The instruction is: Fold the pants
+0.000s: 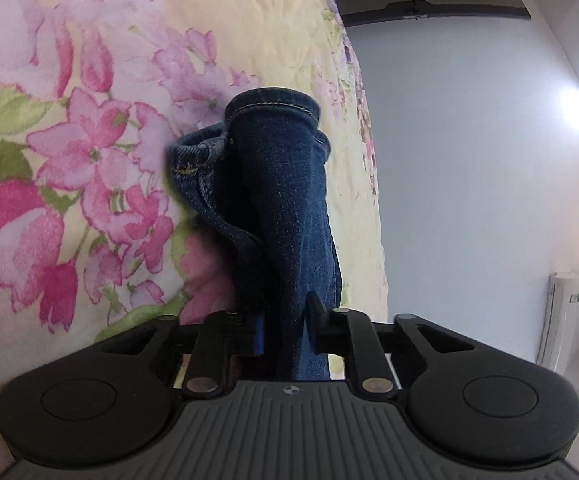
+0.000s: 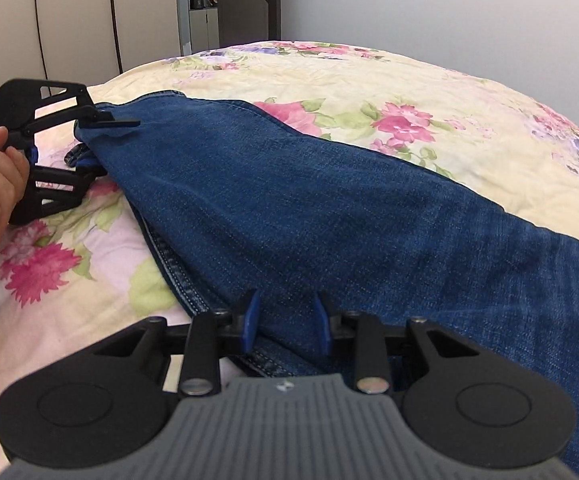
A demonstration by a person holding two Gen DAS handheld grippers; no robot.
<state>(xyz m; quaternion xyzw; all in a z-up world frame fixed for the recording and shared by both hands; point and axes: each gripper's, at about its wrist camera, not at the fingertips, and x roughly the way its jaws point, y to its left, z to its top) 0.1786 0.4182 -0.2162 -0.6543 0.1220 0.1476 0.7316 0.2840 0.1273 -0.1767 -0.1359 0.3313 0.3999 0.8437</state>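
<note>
Dark blue denim pants (image 2: 309, 208) lie across a floral bedspread (image 2: 369, 80). My left gripper (image 1: 287, 320) is shut on the pants (image 1: 285, 184) and holds a bunched leg with its hem lifted off the bed. It also shows in the right wrist view (image 2: 101, 144) at the far left, clamped on the leg end, with a hand behind it. My right gripper (image 2: 287, 322) is shut on the pants at their near edge, denim pinched between its blue pads (image 2: 251, 316).
The bedspread (image 1: 89, 140) fills the left half of the left wrist view, with a white wall (image 1: 469, 180) to the right. A door and wardrobe (image 2: 229, 0) stand beyond the bed's far end.
</note>
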